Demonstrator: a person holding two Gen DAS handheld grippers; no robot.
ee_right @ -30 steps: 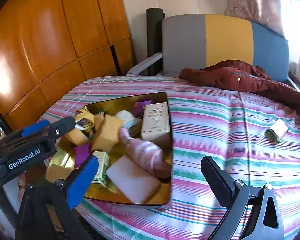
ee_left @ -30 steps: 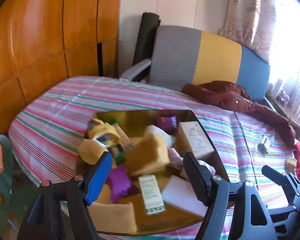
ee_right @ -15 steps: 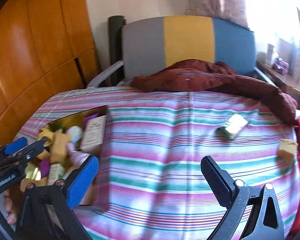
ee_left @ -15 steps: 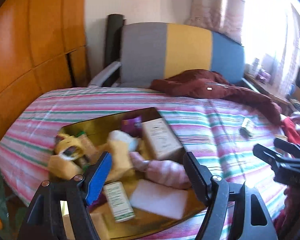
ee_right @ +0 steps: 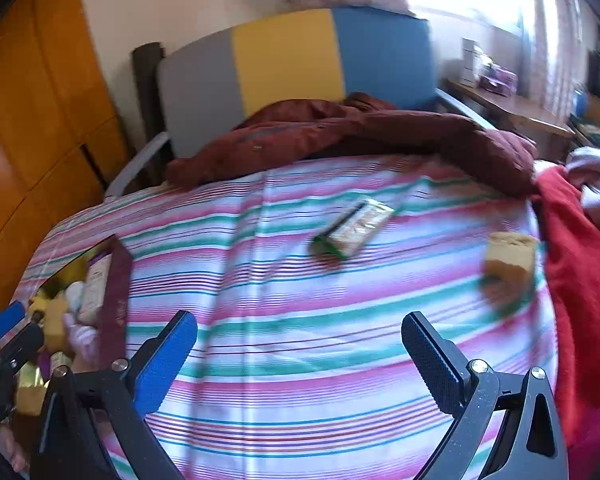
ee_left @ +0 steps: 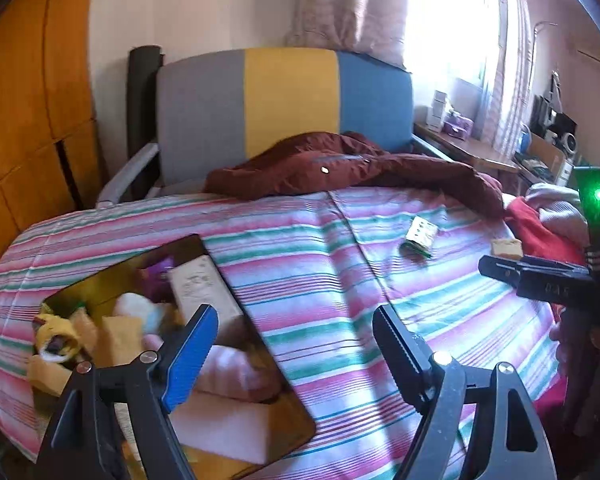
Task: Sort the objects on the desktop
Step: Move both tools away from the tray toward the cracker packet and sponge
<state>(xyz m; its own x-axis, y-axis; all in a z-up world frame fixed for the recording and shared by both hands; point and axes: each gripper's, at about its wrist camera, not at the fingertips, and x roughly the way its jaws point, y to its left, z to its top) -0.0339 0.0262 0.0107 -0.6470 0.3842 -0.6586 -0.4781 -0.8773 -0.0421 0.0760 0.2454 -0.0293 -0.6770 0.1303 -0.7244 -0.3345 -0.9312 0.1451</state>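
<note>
Both cameras have swung right since a second ago: the tray that filled the middle of each view now sits at the near left, and the far right of the bed has come into sight. The striped bedspread (ee_left: 320, 248) covers most of both views, with a dark red jacket (ee_left: 340, 164) heaped along its far edge in front of a grey, yellow and blue headboard (ee_left: 284, 96). A red cloth (ee_right: 580, 280) lies at the right edge.

The gold tray (ee_left: 100, 280) rests on the bedspread at the near left, piled with sorted things: a pale carton (ee_left: 204, 292) against its right wall, a white foam block (ee_left: 228, 428) at the near end, a pink roll (ee_left: 236, 372) just beyond it, and yellow pieces (ee_left: 80, 332) on the left.

Out on the bedspread, well apart from the tray, a green-edged packet (ee_right: 352, 226) lies toward the far right, and a tan sponge block (ee_right: 508, 260) sits further right, near the red cloth.

The left gripper (ee_left: 294, 344) hangs over the tray's right edge, spread wide with nothing between its fingers. The right gripper (ee_right: 300, 354) hovers above bare stripes, also spread wide and holding nothing, nearer than the packet and sponge.
</note>
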